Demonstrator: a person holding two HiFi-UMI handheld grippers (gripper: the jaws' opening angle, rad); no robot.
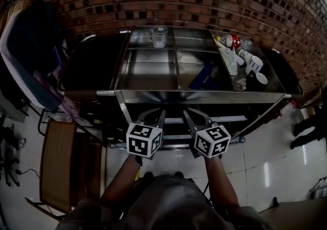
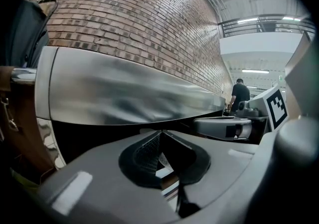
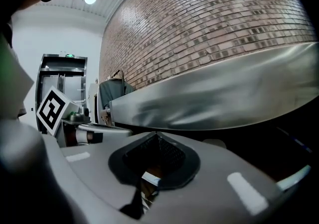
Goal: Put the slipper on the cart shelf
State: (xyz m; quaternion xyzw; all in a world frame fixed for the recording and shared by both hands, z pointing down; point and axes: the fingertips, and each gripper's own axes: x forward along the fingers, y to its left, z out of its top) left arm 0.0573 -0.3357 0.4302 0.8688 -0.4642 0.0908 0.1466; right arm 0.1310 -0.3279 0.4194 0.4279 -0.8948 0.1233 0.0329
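Two claws are being held side by side just in front of the cart (image 1: 153, 96), pointing almost level at its steel front rim. The left claw (image 1: 152, 115) is being kept closed, its jaws meeting at the tips with nothing between them. The right claw (image 1: 197, 115) is likewise being kept fully closed and empty, so no slipper is being carried.

A blue thing (image 1: 203, 76) is lying in the middle compartment of the cart's top, close to the divider beside the cups (image 1: 253, 63). It may be the slipper, but its shape is too dark to be settled. The lower shelf (image 1: 225, 119) is being mostly hidden by the top.

Two stages are being fitted by this: a slipper already laid on the cart, or one waiting to be moved to another shelf. Which move is being called for cannot be judged; both claws are simply being held free.
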